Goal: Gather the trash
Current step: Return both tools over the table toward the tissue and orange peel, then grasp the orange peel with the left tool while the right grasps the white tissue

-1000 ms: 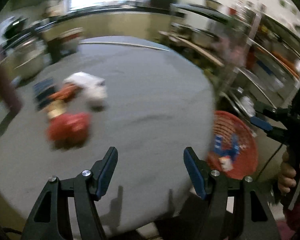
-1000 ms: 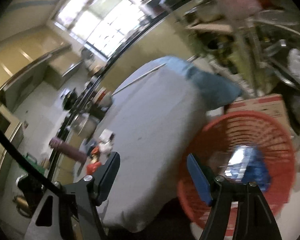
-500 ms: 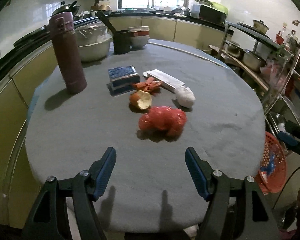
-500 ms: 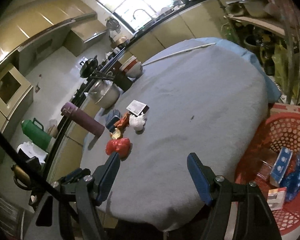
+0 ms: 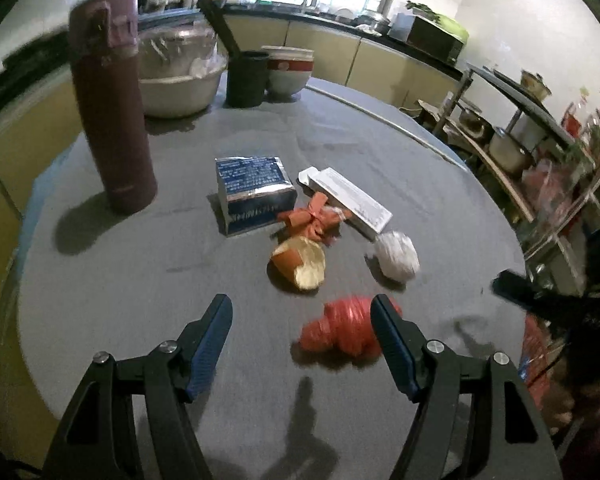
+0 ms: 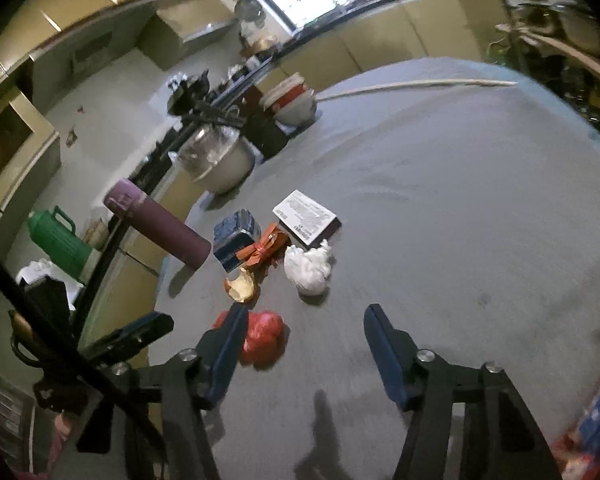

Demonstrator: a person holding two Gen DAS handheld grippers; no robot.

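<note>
Trash lies in a cluster on the grey round table [image 5: 380, 152]: a crumpled red bag [image 5: 342, 332] [image 6: 264, 338], a white wad [image 5: 396, 256] [image 6: 308, 268], an orange peel piece [image 5: 300, 266] [image 6: 242, 284], an orange ribbon scrap [image 5: 314, 216] [image 6: 264, 246], a blue box [image 5: 254, 192] [image 6: 234, 242] and a flat white box [image 5: 350, 196] [image 6: 306, 218]. My left gripper [image 5: 302, 338] is open and empty, its right finger beside the red bag. My right gripper [image 6: 306, 350] is open and empty, just short of the white wad.
A maroon flask [image 5: 112, 100] [image 6: 156, 224] stands left of the trash. A metal basin [image 5: 176, 76], a dark cup [image 5: 246, 78] and a bowl [image 5: 288, 70] stand at the far edge. A red basket [image 5: 534, 360] sits beyond the right edge, low.
Both grippers have moved in toward the trash cluster, which now looks larger and closer. The right gripper has swung away from the red basket. Both stay open.
</note>
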